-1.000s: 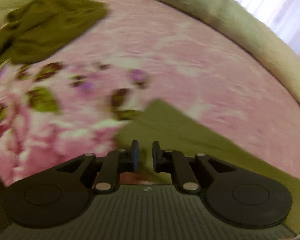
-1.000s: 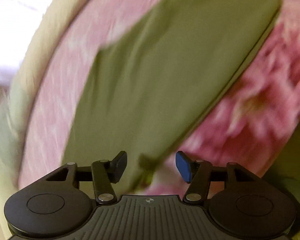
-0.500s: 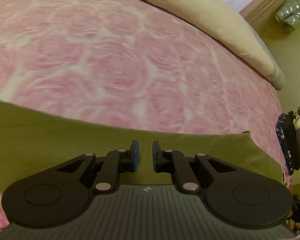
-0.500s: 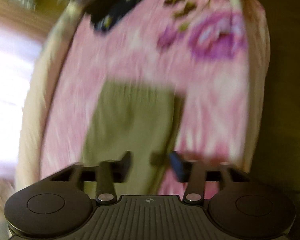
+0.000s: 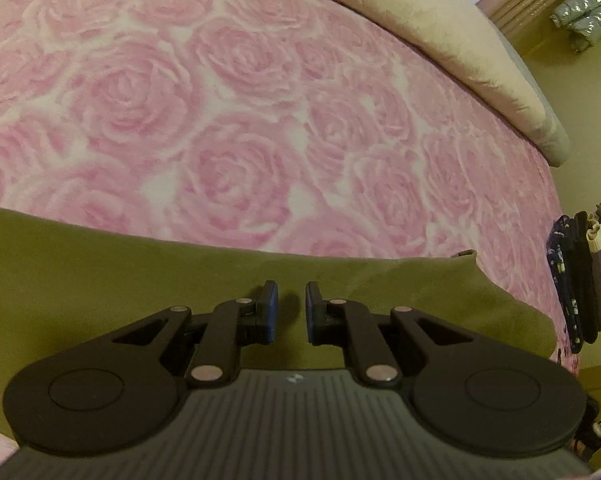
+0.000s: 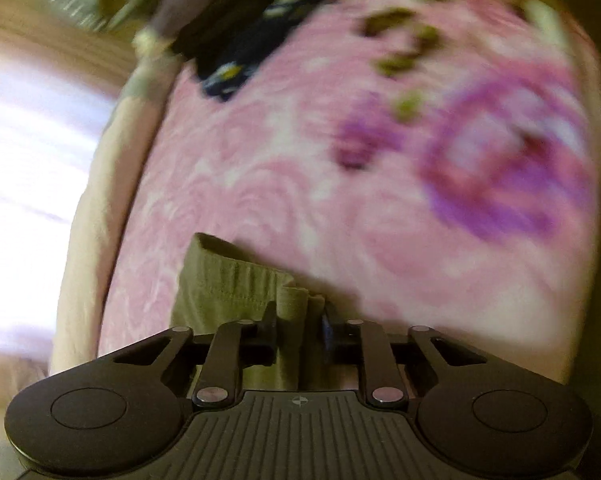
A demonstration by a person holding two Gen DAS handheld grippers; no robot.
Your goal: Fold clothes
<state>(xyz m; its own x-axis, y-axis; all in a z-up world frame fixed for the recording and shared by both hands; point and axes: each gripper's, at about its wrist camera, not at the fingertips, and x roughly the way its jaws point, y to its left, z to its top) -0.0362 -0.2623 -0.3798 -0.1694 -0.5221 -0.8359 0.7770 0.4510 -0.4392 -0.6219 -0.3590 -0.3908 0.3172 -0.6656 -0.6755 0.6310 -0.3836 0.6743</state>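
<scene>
A bed covered by a pink rose-print blanket (image 5: 228,128) fills both views, with a cream bolster (image 5: 420,28) along its far edge and a stack of dark folded clothes (image 5: 580,276) at the blanket's end. The olive garment (image 5: 100,276) lies spread flat across the near part of the bed, its long straight edge running across the left wrist view. The step in hand looks like taking hold of the garment for a fold. The left hand-held gripper (image 5: 291,312) sits low over the cloth with its jaws nearly together; whether any fabric is pinched between them I cannot tell. The right hand-held gripper (image 6: 300,328) is closing, with a bunched, stitched hem of the olive garment (image 6: 236,284) between its pads. The next move probably calls for a firm pinch at both hems, then lifting them together and carrying that edge across to meet the opposite one without dragging the blanket.
</scene>
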